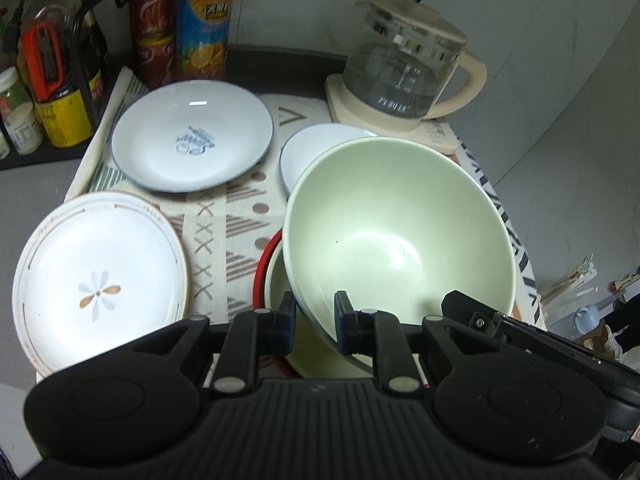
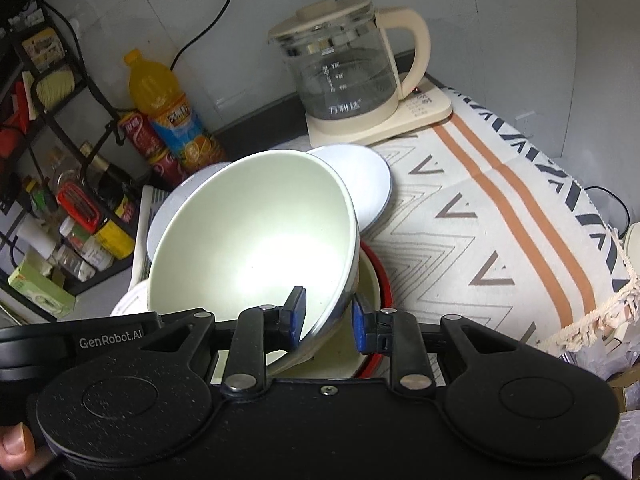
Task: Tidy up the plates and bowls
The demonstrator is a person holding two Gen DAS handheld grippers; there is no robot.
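Observation:
A pale green bowl (image 1: 400,220) (image 2: 248,232) hangs tilted over a red-rimmed bowl (image 1: 264,272) (image 2: 384,280) at the near edge of the patterned cloth. My left gripper (image 1: 316,316) is shut on the green bowl's near rim, one finger inside and one outside. At the opposite rim, my right gripper (image 2: 328,316) grips the same bowl in the same way. A white flower plate (image 1: 100,272) lies at the left. Farther back are a blue-rimmed plate (image 1: 192,136) and a second one (image 1: 308,148) (image 2: 368,176), partly hidden by the bowl.
A glass kettle (image 1: 404,68) (image 2: 344,68) stands on its cream base at the back right. An orange juice bottle (image 1: 204,20) (image 2: 168,112) and red cans (image 1: 152,12) stand at the back. A black rack of jars (image 2: 60,160) is at the left. The cloth (image 2: 500,220) drapes over the right edge.

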